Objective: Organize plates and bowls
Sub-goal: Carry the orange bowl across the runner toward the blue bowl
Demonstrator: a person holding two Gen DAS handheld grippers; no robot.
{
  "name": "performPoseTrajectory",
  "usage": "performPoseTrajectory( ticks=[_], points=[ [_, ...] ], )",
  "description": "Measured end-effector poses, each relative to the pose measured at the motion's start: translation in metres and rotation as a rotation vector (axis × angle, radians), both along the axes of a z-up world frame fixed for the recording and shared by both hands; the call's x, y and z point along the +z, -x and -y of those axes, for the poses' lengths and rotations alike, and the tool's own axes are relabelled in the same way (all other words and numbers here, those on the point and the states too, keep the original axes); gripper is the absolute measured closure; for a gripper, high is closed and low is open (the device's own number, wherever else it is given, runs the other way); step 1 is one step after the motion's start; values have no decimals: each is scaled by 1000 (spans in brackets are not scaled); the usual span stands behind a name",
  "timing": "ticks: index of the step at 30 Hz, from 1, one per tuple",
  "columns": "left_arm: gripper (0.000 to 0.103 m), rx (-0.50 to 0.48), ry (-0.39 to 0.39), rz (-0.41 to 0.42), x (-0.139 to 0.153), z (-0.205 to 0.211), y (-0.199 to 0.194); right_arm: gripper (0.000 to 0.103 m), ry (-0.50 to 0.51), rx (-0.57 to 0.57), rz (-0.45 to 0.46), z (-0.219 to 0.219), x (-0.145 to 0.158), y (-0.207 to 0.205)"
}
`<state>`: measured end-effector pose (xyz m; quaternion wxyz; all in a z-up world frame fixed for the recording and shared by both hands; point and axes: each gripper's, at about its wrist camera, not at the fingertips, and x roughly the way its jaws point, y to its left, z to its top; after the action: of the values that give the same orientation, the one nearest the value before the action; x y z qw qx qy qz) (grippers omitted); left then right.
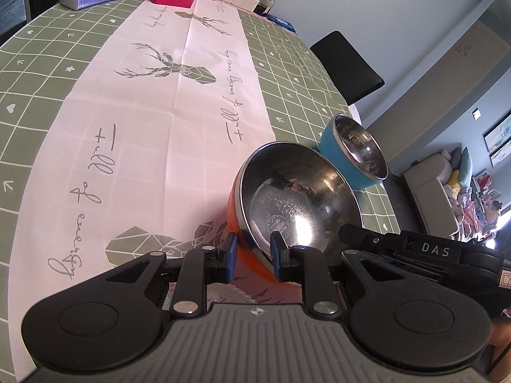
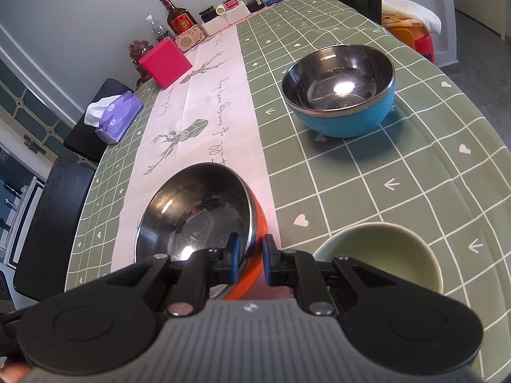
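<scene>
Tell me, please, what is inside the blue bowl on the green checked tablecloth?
Nothing shows inside the blue bowl: its shiny steel lining holds only reflections and a bright glare spot. The near inner wall is hidden behind its own rim, so a small item tucked there cannot be ruled out.

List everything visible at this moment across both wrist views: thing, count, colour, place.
orange bowl: 1, orange outside, steel inside; on the pink runner, its rim gripped on both sides.
blue bowl: 1, blue outside, steel inside; on the green checked cloth, beyond the orange bowl.
green bowl: 1, pale green; near edge, right of the orange bowl.
pink box: 1, far end of the runner.
tissue pack: 1, purple; left side of the table.
jars and bottles: several, dark; along the wall at the far end.
black chair: 1, at the table's side.
left gripper: black with blue pads, shut on the orange bowl's rim.
right gripper: same, shut on the opposite rim.
</scene>
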<state>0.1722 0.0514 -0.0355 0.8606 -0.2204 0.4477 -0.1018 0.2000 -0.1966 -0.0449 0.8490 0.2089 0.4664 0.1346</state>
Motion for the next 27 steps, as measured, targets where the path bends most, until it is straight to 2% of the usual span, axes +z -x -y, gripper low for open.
performPoseTrajectory(
  ticks=[13, 27],
  points=[
    [79, -5, -25, -13, -3, 3, -2, 90, 2, 1, -22, -2, -6, -4],
    [77, -9, -7, -4, -5, 0, -3, 90, 0, -1, -25, -1, -8, -5]
  ],
)
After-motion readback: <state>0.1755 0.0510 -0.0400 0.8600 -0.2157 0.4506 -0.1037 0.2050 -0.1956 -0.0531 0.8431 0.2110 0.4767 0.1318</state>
